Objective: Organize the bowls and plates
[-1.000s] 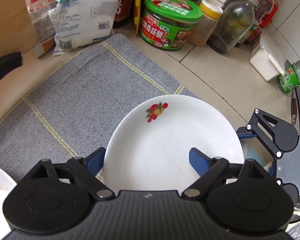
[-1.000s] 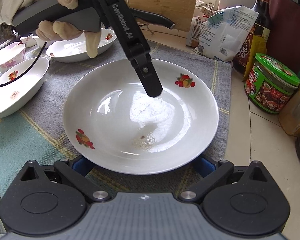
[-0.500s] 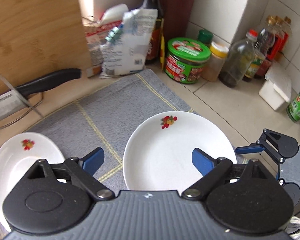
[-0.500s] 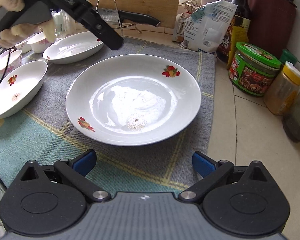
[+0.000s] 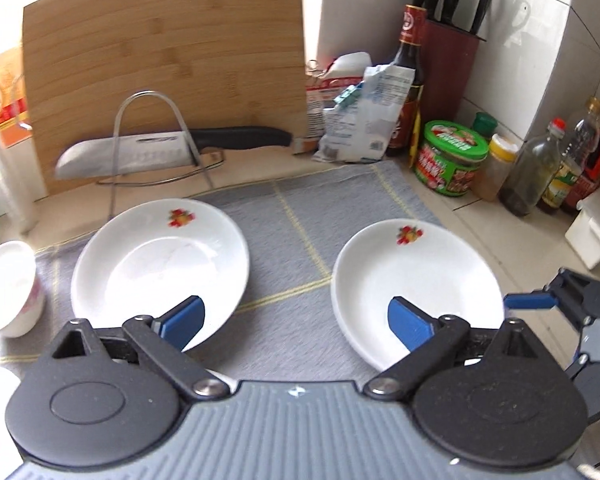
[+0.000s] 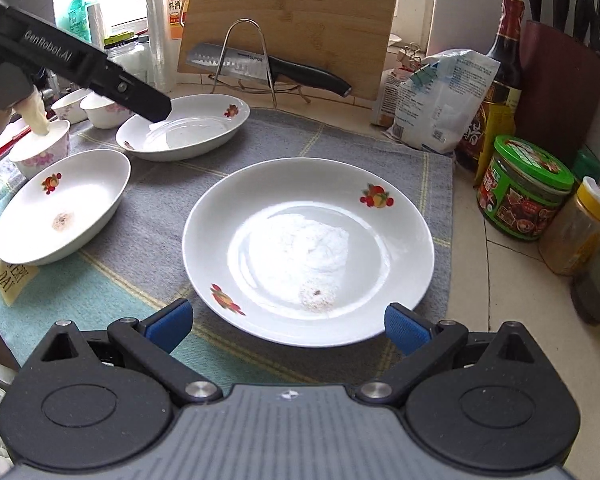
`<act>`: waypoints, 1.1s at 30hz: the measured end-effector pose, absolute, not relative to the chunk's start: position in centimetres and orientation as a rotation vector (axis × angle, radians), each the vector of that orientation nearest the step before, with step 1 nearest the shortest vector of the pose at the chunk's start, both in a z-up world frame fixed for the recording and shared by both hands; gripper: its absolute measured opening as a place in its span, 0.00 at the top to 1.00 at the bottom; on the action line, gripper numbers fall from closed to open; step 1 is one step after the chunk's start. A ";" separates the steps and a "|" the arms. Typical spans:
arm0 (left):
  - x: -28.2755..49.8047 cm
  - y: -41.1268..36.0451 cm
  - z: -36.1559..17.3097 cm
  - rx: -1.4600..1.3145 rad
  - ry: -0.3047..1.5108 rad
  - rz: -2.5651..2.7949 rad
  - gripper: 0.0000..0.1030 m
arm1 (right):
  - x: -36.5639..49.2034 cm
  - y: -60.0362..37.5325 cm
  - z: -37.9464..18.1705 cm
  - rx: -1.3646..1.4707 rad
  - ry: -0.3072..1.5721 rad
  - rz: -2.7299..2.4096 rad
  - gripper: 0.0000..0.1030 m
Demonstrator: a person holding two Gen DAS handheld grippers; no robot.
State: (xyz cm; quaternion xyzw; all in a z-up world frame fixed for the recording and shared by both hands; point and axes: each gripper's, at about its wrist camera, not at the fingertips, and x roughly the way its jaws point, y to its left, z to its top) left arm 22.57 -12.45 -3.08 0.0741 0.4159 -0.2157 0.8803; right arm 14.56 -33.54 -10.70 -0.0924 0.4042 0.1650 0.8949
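A: Where is the large plate (image 6: 308, 252) found, and what is held in it?
B: It is laid flat on the grey cloth (image 6: 340, 140), just beyond the right gripper (image 6: 288, 322). A pale powdery smear with a small brown speck is seen at its middle; fruit prints are borne on its rim.

A: Is it gripped?
B: No. The right gripper's blue pads are spread wide on either side of the near rim, and no contact is made.

A: And the other dishes?
B: Two shallow bowls are set to the left: a near bowl (image 6: 64, 204) with a brownish smudge at its bottom, and a far bowl (image 6: 184, 126) in which nothing can be made out. Small flowered cups (image 6: 40, 148) are grouped at the far left.

A: The left gripper (image 5: 296, 322)?
B: Its jaws have just been opening and are spread wide, with nothing between them. It is held above the cloth, one pad seen over the far bowl (image 5: 160, 264) and the other over the large plate (image 5: 416, 292).

A: What is kept beyond the cloth?
B: On the right, a green-lidded jar (image 6: 524, 188) filled with dark contents and a yellow-capped jar (image 6: 580, 224) of brownish powder are stood; a clipped white bag (image 6: 440, 100) and a dark bottle (image 6: 496, 92) are placed farther back
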 end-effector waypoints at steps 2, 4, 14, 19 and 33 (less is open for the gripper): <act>21.8 -11.0 -3.0 0.174 0.848 -0.446 0.05 | 14.1 -32.5 -10.3 -0.197 0.821 0.332 0.00; 21.5 -9.7 -3.0 0.174 0.834 -0.450 0.05 | 13.8 -31.5 -10.1 -0.198 0.814 0.326 0.00; 19.6 -3.3 -3.7 0.182 0.799 -0.534 0.05 | 11.9 -24.5 -9.0 -0.147 0.747 0.182 0.00; 18.9 0.3 -4.4 0.168 0.821 -0.585 0.05 | 10.6 -20.6 -9.4 -0.156 0.773 0.143 0.00; 17.3 3.9 -5.1 0.118 0.863 -0.549 0.05 | 9.3 -14.7 -11.7 -0.262 0.855 0.335 0.00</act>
